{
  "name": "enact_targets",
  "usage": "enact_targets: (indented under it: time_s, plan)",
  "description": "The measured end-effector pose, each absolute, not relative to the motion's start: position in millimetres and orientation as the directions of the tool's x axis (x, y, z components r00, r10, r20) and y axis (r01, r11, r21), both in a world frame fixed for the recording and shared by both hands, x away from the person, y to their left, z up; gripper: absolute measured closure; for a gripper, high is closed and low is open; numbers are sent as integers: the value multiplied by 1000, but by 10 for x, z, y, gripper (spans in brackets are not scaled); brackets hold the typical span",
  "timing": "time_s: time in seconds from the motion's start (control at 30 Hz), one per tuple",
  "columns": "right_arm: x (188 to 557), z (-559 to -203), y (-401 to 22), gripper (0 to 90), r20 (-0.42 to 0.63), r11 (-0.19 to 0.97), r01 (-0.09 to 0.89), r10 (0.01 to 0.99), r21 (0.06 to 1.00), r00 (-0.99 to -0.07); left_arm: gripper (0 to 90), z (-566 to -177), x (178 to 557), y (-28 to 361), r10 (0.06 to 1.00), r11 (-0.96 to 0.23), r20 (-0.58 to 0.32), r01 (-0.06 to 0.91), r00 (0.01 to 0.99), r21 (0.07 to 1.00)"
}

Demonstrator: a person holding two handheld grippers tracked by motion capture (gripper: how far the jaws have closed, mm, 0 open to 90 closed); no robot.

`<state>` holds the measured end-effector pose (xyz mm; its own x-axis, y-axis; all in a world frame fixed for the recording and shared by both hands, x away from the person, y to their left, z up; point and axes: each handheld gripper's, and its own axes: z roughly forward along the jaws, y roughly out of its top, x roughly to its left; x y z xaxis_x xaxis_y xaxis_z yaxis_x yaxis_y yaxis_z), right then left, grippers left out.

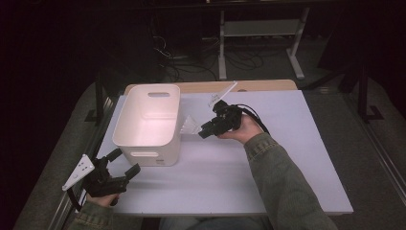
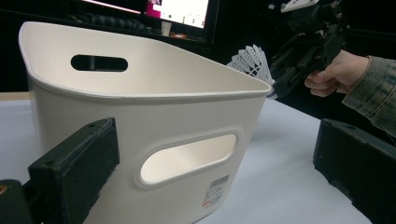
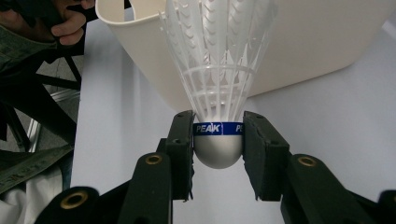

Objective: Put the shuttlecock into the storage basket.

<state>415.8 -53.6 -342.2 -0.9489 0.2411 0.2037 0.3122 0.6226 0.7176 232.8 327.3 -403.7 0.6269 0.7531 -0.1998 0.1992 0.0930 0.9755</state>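
High view: white bin [image 1: 148,122] on the desk [image 1: 287,143]; right claw [image 1: 205,131] beside its right wall, clamping a pale shuttlecock [image 1: 190,125], hard to make out. Left claw [image 1: 125,164] spread wide near the bin's front.

Left gripper view: shuttlecock half hidden behind the bin rim.

Right gripper view: shuttlecock's cork pinched at its blue band [image 3: 218,128], feather tops cut off.

Shuttlecock [image 3: 218,84]: blue band is reading "PEAK". White basket [image 2: 154,140]: barcode sticker is showing, its print too small to read.
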Motion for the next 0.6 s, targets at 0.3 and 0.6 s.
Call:
enact_targets:
  time_s: [0.3,0.6]
  plan:
    - [4149,-3284,-574,635,205,608,322,255,726,-945,0,-4038,2329,3272,753,95,-203,202,625,975]
    - [4128,-3147,-579,634,199,601,321,262,732,-944,0,-4038,2330,3271,753,92,-200,201,626,975]
